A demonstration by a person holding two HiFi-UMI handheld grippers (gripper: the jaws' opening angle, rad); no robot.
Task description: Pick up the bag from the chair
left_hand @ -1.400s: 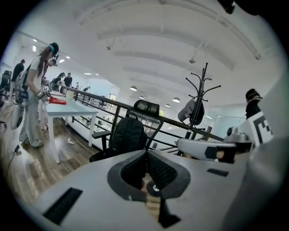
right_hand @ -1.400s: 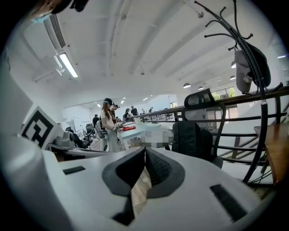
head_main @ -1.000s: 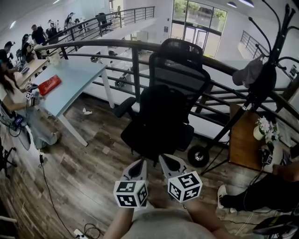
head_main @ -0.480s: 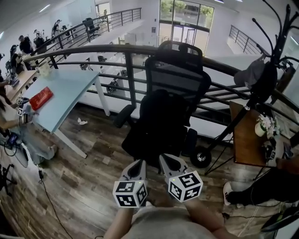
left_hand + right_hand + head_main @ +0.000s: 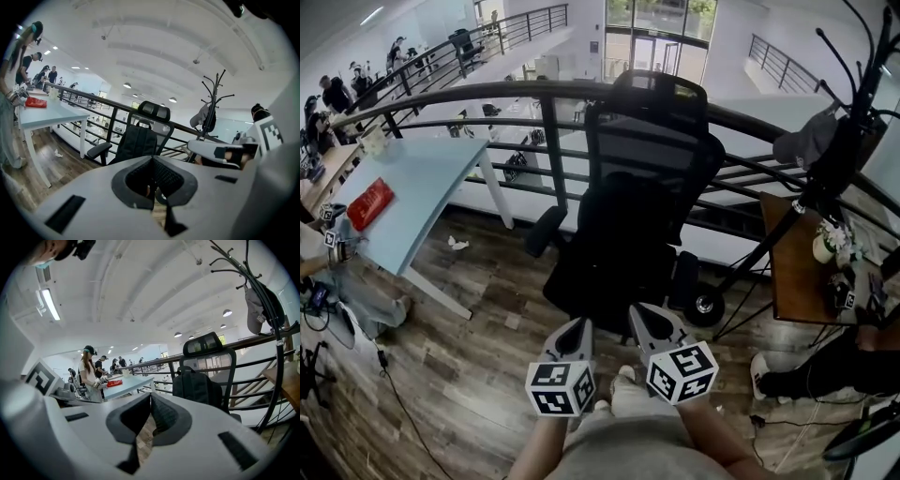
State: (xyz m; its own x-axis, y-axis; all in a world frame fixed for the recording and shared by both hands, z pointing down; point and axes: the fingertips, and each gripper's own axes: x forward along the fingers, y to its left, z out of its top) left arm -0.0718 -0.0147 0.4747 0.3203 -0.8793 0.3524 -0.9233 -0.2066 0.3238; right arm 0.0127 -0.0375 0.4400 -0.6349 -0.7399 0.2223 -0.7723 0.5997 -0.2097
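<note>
Two shut, left claw, right claw, near edge of chair holding bag

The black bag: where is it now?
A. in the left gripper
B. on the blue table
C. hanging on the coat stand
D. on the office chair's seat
D: the black bag stands on the office chair, against its backrest.

Closed hand-held gripper, bag on chair

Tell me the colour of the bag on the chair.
Black; the bag shows best in the right gripper view.
</note>
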